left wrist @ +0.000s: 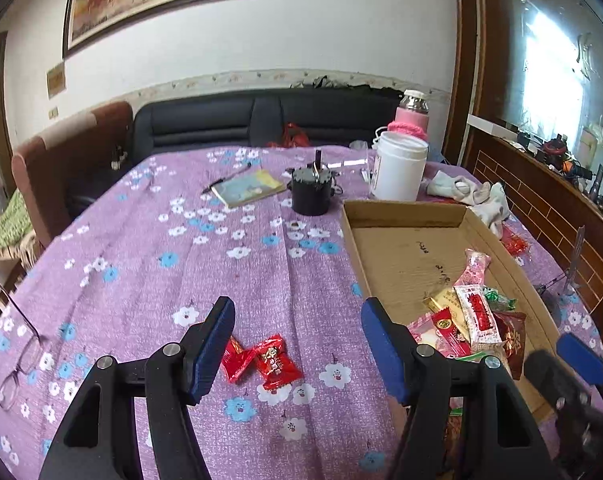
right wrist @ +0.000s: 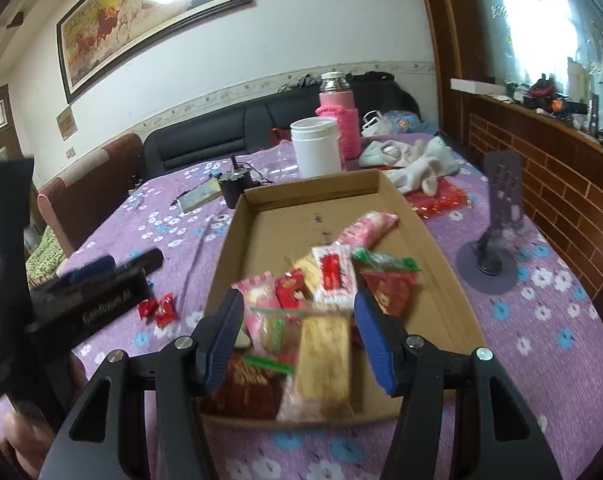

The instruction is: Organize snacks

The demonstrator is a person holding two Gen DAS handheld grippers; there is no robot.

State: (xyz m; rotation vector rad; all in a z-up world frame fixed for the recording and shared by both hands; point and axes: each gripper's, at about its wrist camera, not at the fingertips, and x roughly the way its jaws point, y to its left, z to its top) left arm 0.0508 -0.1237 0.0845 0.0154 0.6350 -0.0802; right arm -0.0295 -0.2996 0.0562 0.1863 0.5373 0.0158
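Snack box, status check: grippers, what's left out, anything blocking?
Both grippers open, empty: left gripper, right gripper. Cardboard box holds most snacks. Two red candies on the cloth. Path clear.

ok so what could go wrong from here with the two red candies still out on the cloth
The two red candies lie overlapping between the open left gripper fingers, so a pinch may lift only one or shove the other away. The cardboard box has low walls and its near end is heaped with snacks, so a drop there could slide out. The right gripper hovers at that end and may collide.
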